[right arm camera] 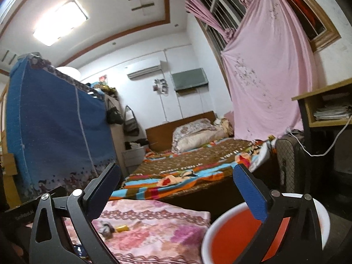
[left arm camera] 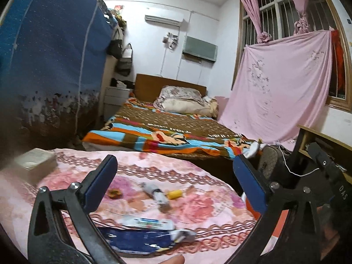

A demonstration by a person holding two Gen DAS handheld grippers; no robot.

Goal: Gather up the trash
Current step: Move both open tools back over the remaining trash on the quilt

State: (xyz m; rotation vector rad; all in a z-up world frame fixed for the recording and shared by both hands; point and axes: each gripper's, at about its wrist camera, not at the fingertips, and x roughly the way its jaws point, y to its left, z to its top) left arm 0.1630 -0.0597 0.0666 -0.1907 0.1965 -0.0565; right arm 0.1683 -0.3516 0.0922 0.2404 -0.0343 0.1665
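Both grippers, left (left arm camera: 173, 181) and right (right arm camera: 176, 190), hang with jaws apart, holding nothing. Five scraps lie on the floral cloth (left arm camera: 198, 206): blue bag (left arm camera: 136, 241) and white wrapper (left arm camera: 149, 222) nearest, then grey tube (left arm camera: 157, 194), yellow piece (left arm camera: 175, 194), brown bit (left arm camera: 114, 193). Orange bin (right arm camera: 237, 235) stands just beside the cloth's right edge. Bed (left arm camera: 167, 129) beyond, wardrobe (left arm camera: 50, 66) left.

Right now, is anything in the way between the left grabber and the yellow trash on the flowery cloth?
Nothing visible blocks it. The left gripper is open above the cloth, and the yellow piece lies just ahead, beside a crumpled grey wrapper.
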